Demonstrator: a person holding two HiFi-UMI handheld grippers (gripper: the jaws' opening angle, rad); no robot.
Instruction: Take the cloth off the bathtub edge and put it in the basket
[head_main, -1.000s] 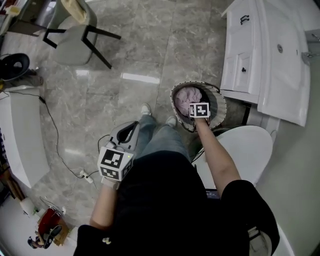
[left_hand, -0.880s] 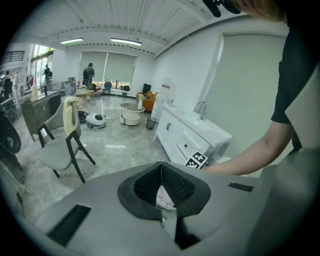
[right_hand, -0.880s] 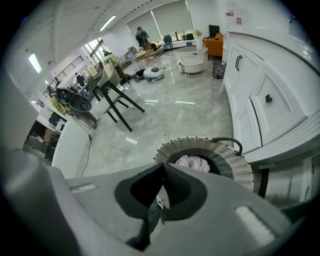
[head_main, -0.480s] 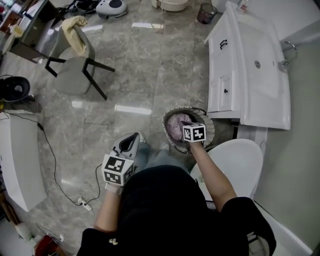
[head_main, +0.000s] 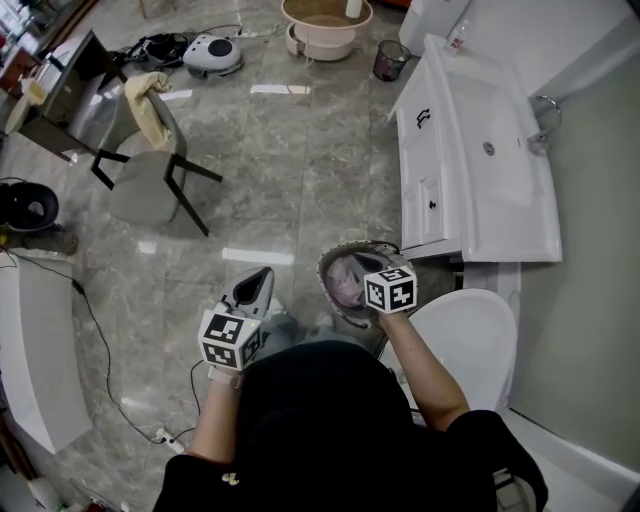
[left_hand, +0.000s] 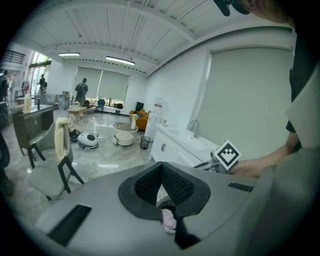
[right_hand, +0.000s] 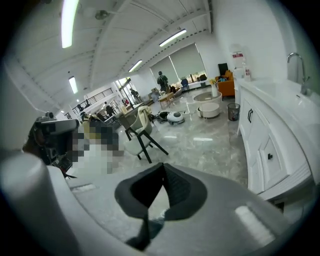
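Note:
A round woven basket (head_main: 333, 262) stands on the marble floor by my feet, with the pink cloth (head_main: 346, 281) lying inside it. My right gripper (head_main: 380, 267) hovers above the basket's right rim, mostly hidden under its marker cube; in the right gripper view its fingertips (right_hand: 162, 165) meet with nothing between them. My left gripper (head_main: 262, 273) is held to the left of the basket, apart from it, its tips together and empty (left_hand: 161, 164). A sliver of pink shows through the gap behind the left jaws.
A white toilet lid (head_main: 466, 335) lies just right of the basket. Beyond it is the white vanity with sink (head_main: 478, 165). A grey chair (head_main: 148, 183) with a yellow cloth stands at the left, the white bathtub edge (head_main: 38, 352) at the far left, a cable (head_main: 97, 335) on the floor.
Both grippers have risen. The right one came up out of the basket, and the pink cloth stayed inside. The head view has tipped up to show more of the room.

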